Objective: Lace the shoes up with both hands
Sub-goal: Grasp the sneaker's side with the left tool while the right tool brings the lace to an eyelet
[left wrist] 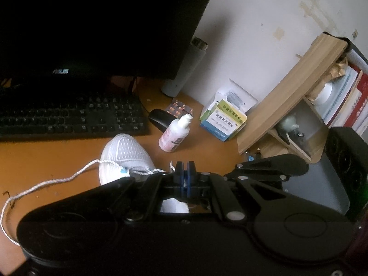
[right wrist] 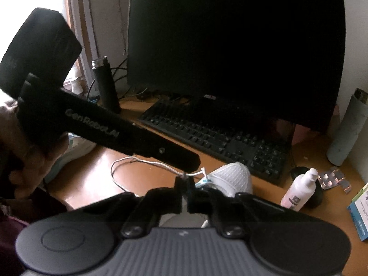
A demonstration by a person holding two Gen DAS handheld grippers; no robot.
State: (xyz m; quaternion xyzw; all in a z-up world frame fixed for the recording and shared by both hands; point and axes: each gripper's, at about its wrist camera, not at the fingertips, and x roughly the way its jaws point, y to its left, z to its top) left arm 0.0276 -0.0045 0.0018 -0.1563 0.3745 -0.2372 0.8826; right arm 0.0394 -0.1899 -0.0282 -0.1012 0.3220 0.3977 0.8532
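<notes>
Left wrist view: the left gripper (left wrist: 184, 164) is being held low over the white mesh sneaker (left wrist: 125, 154), which is resting on the orange-brown wooden desk (left wrist: 57, 158) just in front of the black keyboard (left wrist: 69, 115). Its blue-padded jaws are standing almost together, and a short end of the white braided shoelace (left wrist: 55, 181) is seen rising just beside their tips; whether the pads are pressing on it cannot be told. A long slack run of the lace is trailing across the desk toward the left edge of the view.

Right wrist view: the right gripper (right wrist: 184, 180) is being held pressed together on the white braided shoelace (right wrist: 193, 173), pinched close to the sneaker's (right wrist: 232, 179) light-blue eyelet tab (right wrist: 203, 181). The left tool's black body is being carried across the upper left of the picture in the person's hand (right wrist: 25, 161).

Judgement: threading at a forward eyelet appears to be in hand. The next move is judged to call for the lace end to be secured by the left jaws before the right pinch is relaxed, with the slack drawn through evenly.
</notes>
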